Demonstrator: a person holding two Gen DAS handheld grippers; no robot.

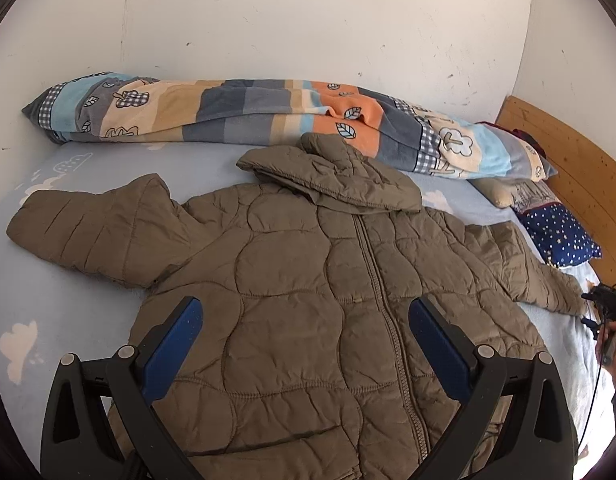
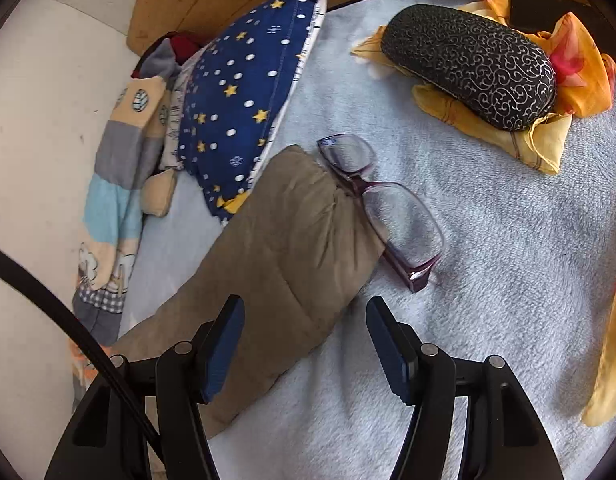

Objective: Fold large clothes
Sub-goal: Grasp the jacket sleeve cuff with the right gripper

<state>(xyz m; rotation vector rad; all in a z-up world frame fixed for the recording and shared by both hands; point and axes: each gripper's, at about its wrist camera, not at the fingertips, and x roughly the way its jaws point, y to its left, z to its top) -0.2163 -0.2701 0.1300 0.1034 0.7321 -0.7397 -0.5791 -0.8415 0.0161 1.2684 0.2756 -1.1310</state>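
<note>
Puffy brown quilted jacket (image 1: pixel 308 280) spread flat on the pale blue bed (image 1: pixel 68 300), left gripper (image 1: pixel 306 320) wide open above its front, right gripper (image 2: pixel 304 316) open over its sleeve end, purple glasses (image 2: pixel 388 208) touching that sleeve

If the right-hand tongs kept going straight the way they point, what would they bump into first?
Most likely the jacket's brown sleeve, which lies just ahead between the open right tongs. The purple glasses rest against the cuff slightly further on. Depth is hard to judge.

We find bare bed (image 2: pixel 488 280) right of the sleeve (image 2: pixel 276 248); glasses (image 2: pixel 384 208) touch its cuff, a patterned case (image 2: pixel 472 64) lies farther.
</note>
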